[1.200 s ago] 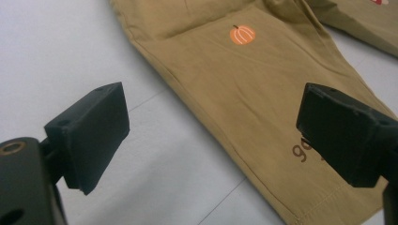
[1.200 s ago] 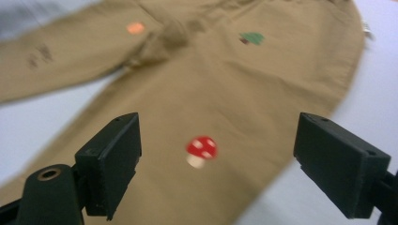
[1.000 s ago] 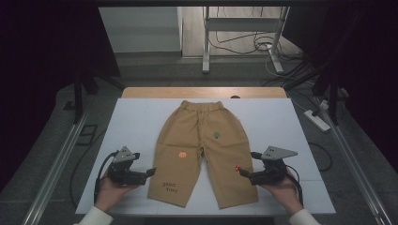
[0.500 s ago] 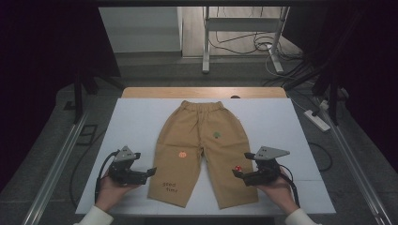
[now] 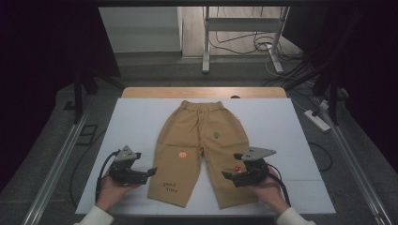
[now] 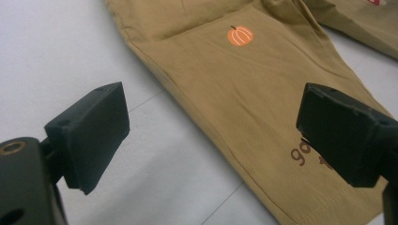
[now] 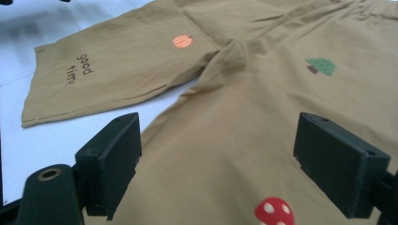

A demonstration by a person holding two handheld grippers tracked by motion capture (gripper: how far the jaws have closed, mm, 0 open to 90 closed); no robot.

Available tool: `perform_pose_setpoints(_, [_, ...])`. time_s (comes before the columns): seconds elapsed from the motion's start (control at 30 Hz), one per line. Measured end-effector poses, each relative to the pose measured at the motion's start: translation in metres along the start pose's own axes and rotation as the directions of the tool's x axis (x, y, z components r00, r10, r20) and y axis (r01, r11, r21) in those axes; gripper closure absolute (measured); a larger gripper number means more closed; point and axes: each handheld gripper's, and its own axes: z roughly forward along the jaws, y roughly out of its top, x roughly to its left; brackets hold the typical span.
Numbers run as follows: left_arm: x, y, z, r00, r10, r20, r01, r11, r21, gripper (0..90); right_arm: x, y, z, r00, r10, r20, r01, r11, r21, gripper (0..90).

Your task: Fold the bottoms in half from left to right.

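Both hands come in low from the near edge, forearms cut off by the frame. The left tool [image 5: 151, 171] sits just outside the left leg hem of the tan cotton shorts with small printed motifs [image 5: 202, 140], jaws spread wide and holding nothing. The right tool [image 5: 226, 175] hovers over the right leg near the red mushroom print [image 5: 238, 166] — jaws likewise apart. The shorts lie flat, waistband far, on the white counter [image 5: 277, 126]. In the left gripper view a jaw hides part of the brown lettering [image 6: 298, 157].
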Motion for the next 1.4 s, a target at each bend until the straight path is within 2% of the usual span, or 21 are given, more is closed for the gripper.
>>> perform_pose_setpoints(0.73, [0.003, 0.001, 0.002, 0.9999, -0.012, -0.005, 0.012, 0.9999, -0.002, 9.6, 0.022, 0.017, 0.038, 0.9968, -0.041, -0.069, 0.042, 0.999, 0.018, 16.1])
perform_pose_setpoints(1.4, [0.005, 0.001, 0.004, 0.9999, -0.015, -0.004, 0.015, 0.9999, 0.003, 9.6, 0.046, 0.031, 0.072, 0.9879, -0.086, -0.129, 0.092, 0.995, 0.044, 16.2])
